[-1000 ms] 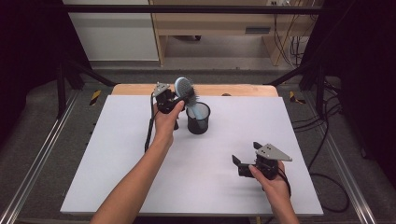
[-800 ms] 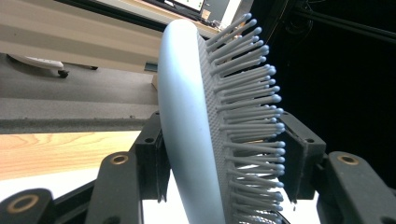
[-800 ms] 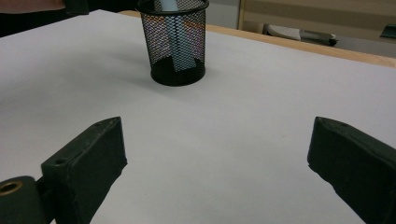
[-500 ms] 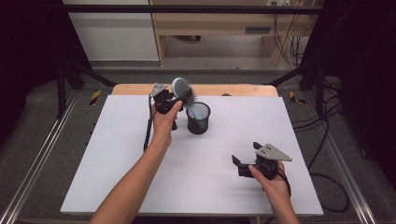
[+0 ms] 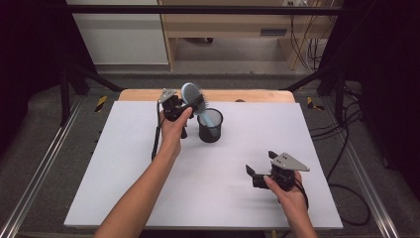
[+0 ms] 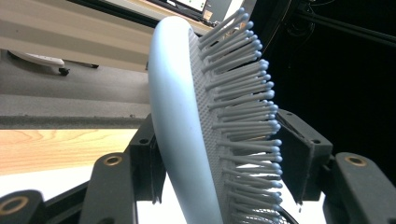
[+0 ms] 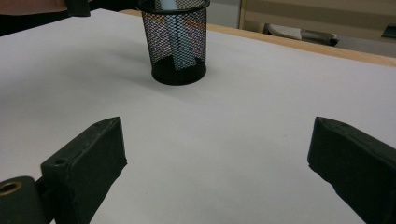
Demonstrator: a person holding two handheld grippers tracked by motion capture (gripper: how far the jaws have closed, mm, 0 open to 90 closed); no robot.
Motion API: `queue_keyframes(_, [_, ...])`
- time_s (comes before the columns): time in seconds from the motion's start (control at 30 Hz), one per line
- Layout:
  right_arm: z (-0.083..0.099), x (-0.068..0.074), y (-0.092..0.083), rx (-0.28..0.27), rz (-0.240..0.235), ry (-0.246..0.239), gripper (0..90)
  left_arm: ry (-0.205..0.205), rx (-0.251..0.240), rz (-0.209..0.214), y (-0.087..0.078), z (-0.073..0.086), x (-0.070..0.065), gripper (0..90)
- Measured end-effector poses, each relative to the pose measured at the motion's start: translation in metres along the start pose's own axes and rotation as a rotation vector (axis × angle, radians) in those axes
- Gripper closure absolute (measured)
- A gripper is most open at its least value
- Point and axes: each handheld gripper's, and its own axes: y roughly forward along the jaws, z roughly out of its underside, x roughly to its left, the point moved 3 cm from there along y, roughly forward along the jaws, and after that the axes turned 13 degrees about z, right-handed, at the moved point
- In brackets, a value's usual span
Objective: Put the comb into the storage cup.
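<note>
The pale blue hairbrush [image 5: 194,99] stands with its handle down inside the black mesh cup [image 5: 210,126] and its oval head leaning out over the cup's rim, toward the left gripper [image 5: 184,105]. In the left gripper view the brush head [image 6: 196,121] rises between the two black jaws, its smooth back toward one jaw and its bristles toward the other. The jaws have just been opening — there is a visible gap on the bristle side, and whether the smooth back touches the other jaw cannot be told. The cup sits on the white desk [image 5: 124,163] toward its far edge, just beside the left hand [image 5: 173,130], whose forearm reaches up from the bottom of the high view.

In the right gripper view the mesh cup [image 7: 176,42] shows the brush handle [image 7: 180,39] as a pale strip through its wire wall, reaching to the bottom.

The right gripper [image 5: 253,174] rests low over the near right part of the desk, well apart from the cup — its jaws are spread wide with nothing between them, only bare white desk [image 7: 243,140]. A grey three-cornered plate tops it, and the right hand [image 5: 287,191] holds it from behind.
</note>
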Motion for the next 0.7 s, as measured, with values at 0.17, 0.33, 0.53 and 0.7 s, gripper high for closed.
queue_keyframes(0.17, [0.0000,0.0001,0.0001,0.001,-0.001,0.000,4.3,0.041,0.025,-0.010,0.0015,0.0017,-0.0008,37.4])
queue_keyframes(0.33, [0.0000,0.0002,0.0001,0.000,-0.003,-0.001,4.3,0.042,0.027,-0.010,0.0011,0.0015,-0.0012,32.5])
queue_keyframes(0.53, [0.0000,0.0004,-0.0001,0.002,-0.002,0.000,4.3,0.027,0.026,-0.013,0.0001,0.0011,0.0012,26.5])
queue_keyframes(0.7, [0.0000,0.0005,0.0001,0.000,-0.002,-0.002,4.3,0.028,0.027,-0.022,-0.0007,0.0009,0.0017,19.1])
